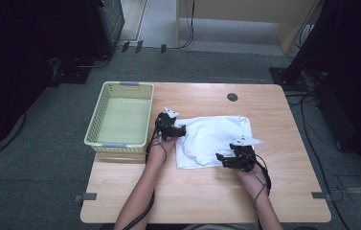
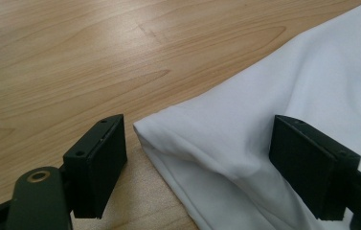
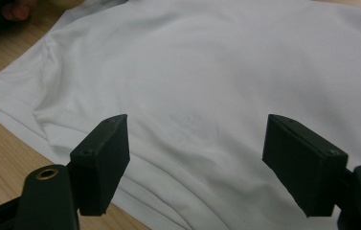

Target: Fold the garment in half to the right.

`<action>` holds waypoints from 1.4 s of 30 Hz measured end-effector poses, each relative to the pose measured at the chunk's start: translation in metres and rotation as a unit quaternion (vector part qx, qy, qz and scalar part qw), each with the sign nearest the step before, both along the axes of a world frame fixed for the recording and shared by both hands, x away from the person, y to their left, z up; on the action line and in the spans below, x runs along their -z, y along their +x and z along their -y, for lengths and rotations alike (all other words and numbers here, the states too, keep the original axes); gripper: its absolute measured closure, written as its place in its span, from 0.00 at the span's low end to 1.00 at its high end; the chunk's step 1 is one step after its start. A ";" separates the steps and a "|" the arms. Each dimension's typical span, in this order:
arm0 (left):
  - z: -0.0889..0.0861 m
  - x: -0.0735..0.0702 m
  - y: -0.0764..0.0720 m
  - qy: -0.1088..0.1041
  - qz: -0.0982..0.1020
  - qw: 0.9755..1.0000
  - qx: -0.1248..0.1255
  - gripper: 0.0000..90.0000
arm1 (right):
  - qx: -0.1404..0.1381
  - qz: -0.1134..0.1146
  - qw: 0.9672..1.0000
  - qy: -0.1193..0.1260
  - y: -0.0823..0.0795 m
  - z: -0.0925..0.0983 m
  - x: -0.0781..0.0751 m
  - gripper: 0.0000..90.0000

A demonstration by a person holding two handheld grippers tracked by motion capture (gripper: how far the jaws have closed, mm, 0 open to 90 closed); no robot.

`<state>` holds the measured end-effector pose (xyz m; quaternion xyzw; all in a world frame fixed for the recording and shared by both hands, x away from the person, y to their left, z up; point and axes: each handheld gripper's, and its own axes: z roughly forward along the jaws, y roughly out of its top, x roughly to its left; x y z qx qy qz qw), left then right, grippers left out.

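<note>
A white folded garment [image 1: 211, 139] lies in the middle of the wooden table [image 1: 283, 191]. My left gripper [image 1: 180, 130] rests at its left edge, jaws open, and a folded corner of the white garment [image 2: 207, 139] sits between them untouched. My right gripper [image 1: 220, 159] hovers over the garment's near right part with its jaws wide apart. Between and beyond those jaws spreads the wrinkled white garment [image 3: 207, 96], not pinched. My left gripper [image 2: 202, 167] and right gripper [image 3: 195, 167] both stand open in their own views.
A pale green plastic basket [image 1: 100, 115], with nothing in it, stands at the table's left edge, partly overhanging. A small dark round hole [image 1: 232, 97] marks the table's far side. Bare wood stretches along the near edge and the right side. Cables and dark equipment lie on the floor beyond.
</note>
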<state>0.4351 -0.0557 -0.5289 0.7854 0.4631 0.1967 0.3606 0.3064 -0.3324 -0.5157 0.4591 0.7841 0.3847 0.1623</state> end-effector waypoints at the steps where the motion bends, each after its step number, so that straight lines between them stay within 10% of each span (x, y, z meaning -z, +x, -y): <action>1: 0.000 0.000 0.000 -0.001 0.000 1.000 0.000 0.23 | 0.001 0.001 1.000 0.001 -0.001 -0.001 0.000 0.28; 42: 0.000 0.000 0.000 -0.003 0.000 1.000 -0.002 0.23 | -0.006 0.016 1.000 0.007 -0.004 -0.036 0.000 0.28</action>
